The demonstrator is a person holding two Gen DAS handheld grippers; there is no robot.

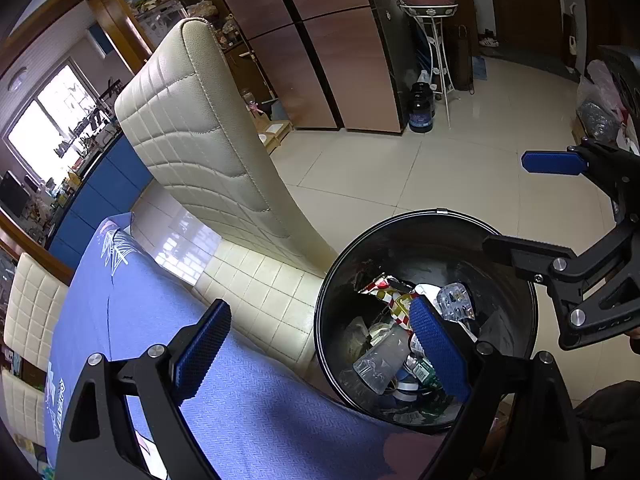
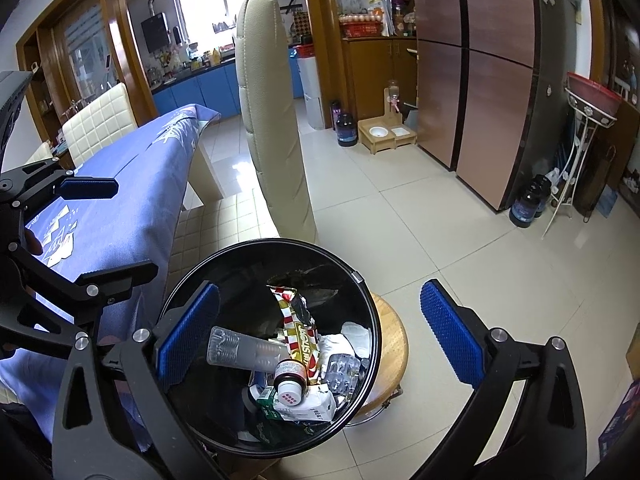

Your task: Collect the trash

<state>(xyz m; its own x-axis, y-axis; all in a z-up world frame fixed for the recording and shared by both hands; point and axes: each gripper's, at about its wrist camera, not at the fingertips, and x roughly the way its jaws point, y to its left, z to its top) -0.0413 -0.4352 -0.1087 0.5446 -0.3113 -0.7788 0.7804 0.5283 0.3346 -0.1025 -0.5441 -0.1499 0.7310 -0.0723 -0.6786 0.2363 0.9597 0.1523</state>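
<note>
Both tools over the bin, nothing in either.

Left tool (image 1: 320, 354): jaws spread wide, empty. One pad hangs over the blue-clothed counter (image 1: 248, 400), the other over the mouth of the black trash bin (image 1: 432, 216). Reads as a release posture above the opening, or a pause before the next pickup; cannot tell which.

Right tool (image 2: 316, 340): also wide and empty, one pad over the bin (image 2: 360, 276), the other out over the floor tiles.

Bin stands on a round wooden stool (image 2: 394, 340), just beside the counter edge. Judgement: raised so its rim is near counter height, keeping each carry short.

Contents: clear plastic cup (image 2: 240, 350) on its side, red-and-gold snack wrapper (image 2: 298, 328), small brown bottle with white cap (image 2: 289, 384), green-and-white carton (image 2: 308, 402), clear blister pack (image 2: 340, 372). All loose at the bottom, well below the rim.

Cream padded chair (image 2: 272, 120) stands behind the bin.

No remaining trash identifiable on the visible cloth; white marks look like print.
</note>
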